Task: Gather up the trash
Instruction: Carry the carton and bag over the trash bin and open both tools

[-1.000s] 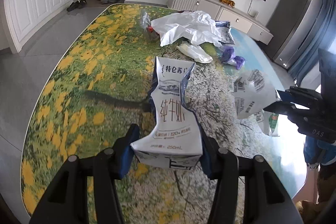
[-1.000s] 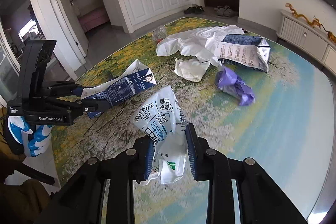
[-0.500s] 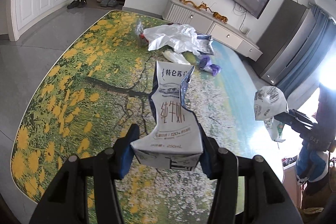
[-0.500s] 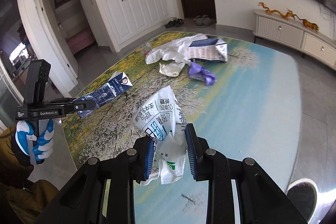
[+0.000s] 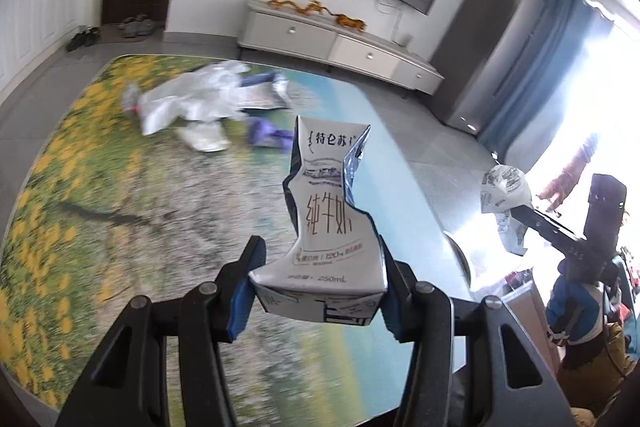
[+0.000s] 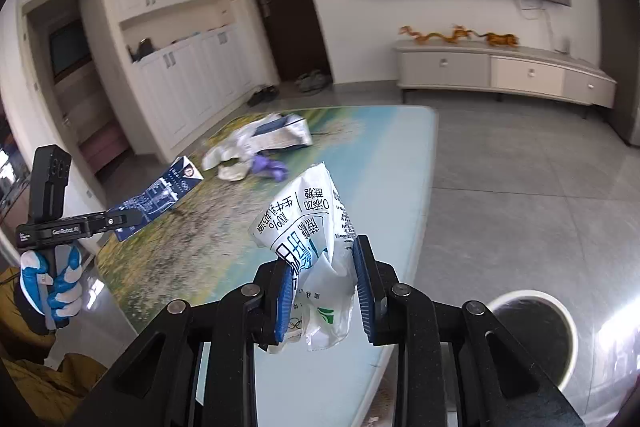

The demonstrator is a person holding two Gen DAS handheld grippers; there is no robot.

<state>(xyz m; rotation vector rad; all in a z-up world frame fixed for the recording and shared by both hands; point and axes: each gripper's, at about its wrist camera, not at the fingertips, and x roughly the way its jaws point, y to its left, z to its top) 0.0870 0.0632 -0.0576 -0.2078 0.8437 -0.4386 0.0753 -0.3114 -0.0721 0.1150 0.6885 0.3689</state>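
My left gripper (image 5: 320, 259) is shut on a crushed blue-and-white milk carton (image 5: 326, 223) and holds it high above the table; both show in the right wrist view, gripper (image 6: 132, 217) and carton (image 6: 160, 193). My right gripper (image 6: 322, 263) is shut on a crumpled white plastic milk pouch (image 6: 310, 223), held past the table's near edge; the pouch also shows in the left wrist view (image 5: 504, 187). A round trash bin (image 6: 532, 339) with a white rim stands on the floor at lower right of the right gripper.
The table (image 6: 360, 163) has a flower-and-sky printed top. At its far end lie a white plastic bag (image 5: 192, 97), a silver-blue package (image 6: 282, 135), a purple wrapper (image 6: 268, 165) and a small white scrap (image 5: 204, 139). A TV cabinet (image 6: 504, 75) stands by the wall.
Both grippers have lifted and pulled back from the table with their loads. The right gripper has swung right, bringing the trash bin into its view.
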